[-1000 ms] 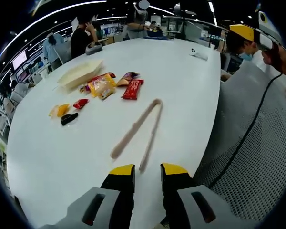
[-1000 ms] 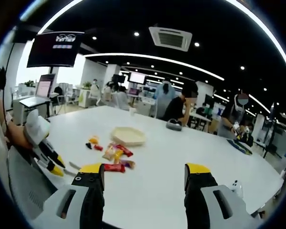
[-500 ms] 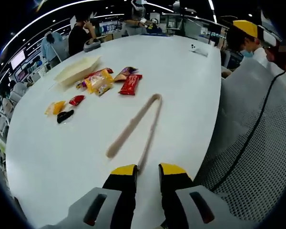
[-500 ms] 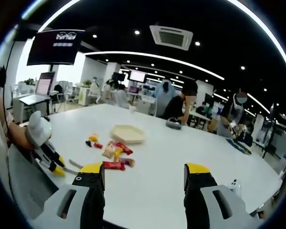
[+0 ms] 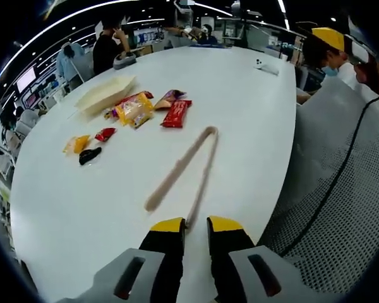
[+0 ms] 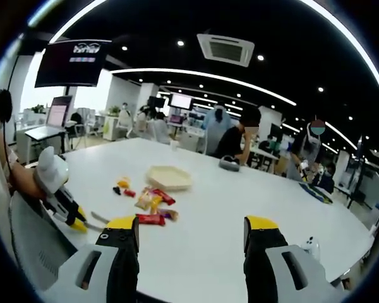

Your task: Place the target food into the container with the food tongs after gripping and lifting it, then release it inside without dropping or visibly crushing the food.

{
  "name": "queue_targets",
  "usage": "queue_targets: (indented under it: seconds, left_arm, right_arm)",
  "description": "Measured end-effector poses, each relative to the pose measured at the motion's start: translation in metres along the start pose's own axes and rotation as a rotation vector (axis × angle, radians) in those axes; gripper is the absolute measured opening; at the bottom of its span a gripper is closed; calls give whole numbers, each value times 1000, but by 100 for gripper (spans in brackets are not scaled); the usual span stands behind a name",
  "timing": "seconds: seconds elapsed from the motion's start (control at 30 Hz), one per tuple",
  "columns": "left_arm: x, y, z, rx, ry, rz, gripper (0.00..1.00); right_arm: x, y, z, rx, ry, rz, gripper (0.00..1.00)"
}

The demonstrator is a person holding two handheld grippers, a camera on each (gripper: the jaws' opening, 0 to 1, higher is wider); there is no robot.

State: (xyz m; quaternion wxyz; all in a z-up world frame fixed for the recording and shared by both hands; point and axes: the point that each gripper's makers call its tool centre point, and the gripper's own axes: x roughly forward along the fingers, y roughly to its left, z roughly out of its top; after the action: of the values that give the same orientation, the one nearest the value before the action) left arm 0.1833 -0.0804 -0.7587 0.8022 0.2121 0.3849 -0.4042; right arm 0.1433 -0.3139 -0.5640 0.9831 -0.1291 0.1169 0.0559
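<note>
Beige food tongs lie on the white table, hinge end away from me. My left gripper sits low at their near end, its yellow-tipped jaws narrowly apart around the tip of one tong arm. Farther off lie a yellow packet, a red packet, a dark packet and small orange, red and black pieces. The cream container stands behind them. My right gripper hangs wide open above the table, holding nothing. Ahead of it are the container and the left gripper.
A person's grey mesh sleeve with a black cable crosses the right side of the left gripper view. People sit at the table's far edge beside a dark object. A small white item lies far right. Bare tabletop surrounds the tongs.
My left gripper's jaws have narrowed and crept up to the near end of the tongs. The right gripper has stayed where it was, still open.
</note>
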Motion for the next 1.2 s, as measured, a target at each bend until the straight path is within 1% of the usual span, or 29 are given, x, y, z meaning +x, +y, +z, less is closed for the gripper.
queue_targets:
  seconds: [0.3, 0.63, 1.0, 1.2]
  left_arm:
    - [2, 3, -2, 17, 16, -6, 7]
    - [5, 4, 2, 37, 16, -13, 6]
    - [6, 3, 2, 32, 13, -19, 5]
    - [6, 3, 2, 37, 13, -19, 4]
  right_arm:
    - [0, 2, -2, -3, 6, 6, 67]
    - [1, 1, -2, -3, 9, 6, 67]
    - [2, 1, -5, 3, 18, 9, 67]
    - [4, 2, -2, 4, 13, 13, 67]
